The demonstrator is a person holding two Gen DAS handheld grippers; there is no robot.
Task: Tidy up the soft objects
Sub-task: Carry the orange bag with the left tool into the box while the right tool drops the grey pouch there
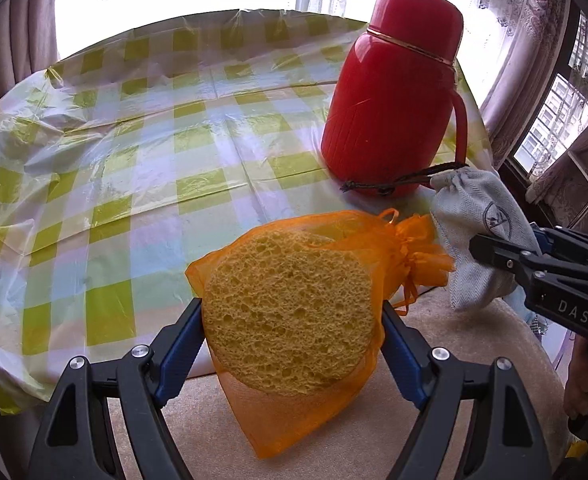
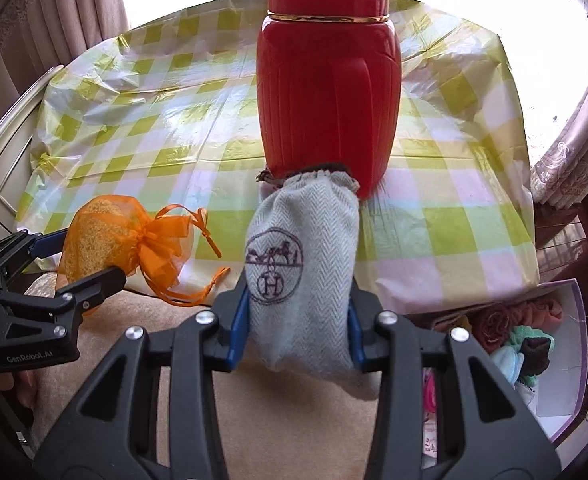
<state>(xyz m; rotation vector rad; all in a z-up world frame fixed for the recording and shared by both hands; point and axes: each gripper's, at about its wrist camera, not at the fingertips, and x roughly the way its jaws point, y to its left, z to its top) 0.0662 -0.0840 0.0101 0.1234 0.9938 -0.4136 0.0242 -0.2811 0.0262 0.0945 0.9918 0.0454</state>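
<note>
Pads of the left gripper [image 1: 292, 316] are pressing on both sides of the sponge [image 1: 290, 312] through its orange mesh bag [image 1: 278, 420], jaws standing wide because the sponge is broad, and the slack mesh is hanging below them. Across from it, the right gripper [image 2: 297, 320] is clamping the grey pouch [image 2: 305, 264] at its lower half, jaws fairly narrow, with the drawn neck and dark cord [image 1: 393, 184] pointing away from the fingers toward the red flask [image 2: 327, 92], which is standing just beyond the pouch's mouth. Both soft things are being carried above the beige cushion at the near edge of the checked cloth [image 1: 134, 168]. To the right of the right fingers and lower down, a box [image 2: 565, 360] of rolled fabrics is showing, probably the place for them. Doing this well means keeping the squeeze light but steady, lifting the pouch clear of the flask so the cord is not dragging it, and lowering each bag fully before loosening.
</note>
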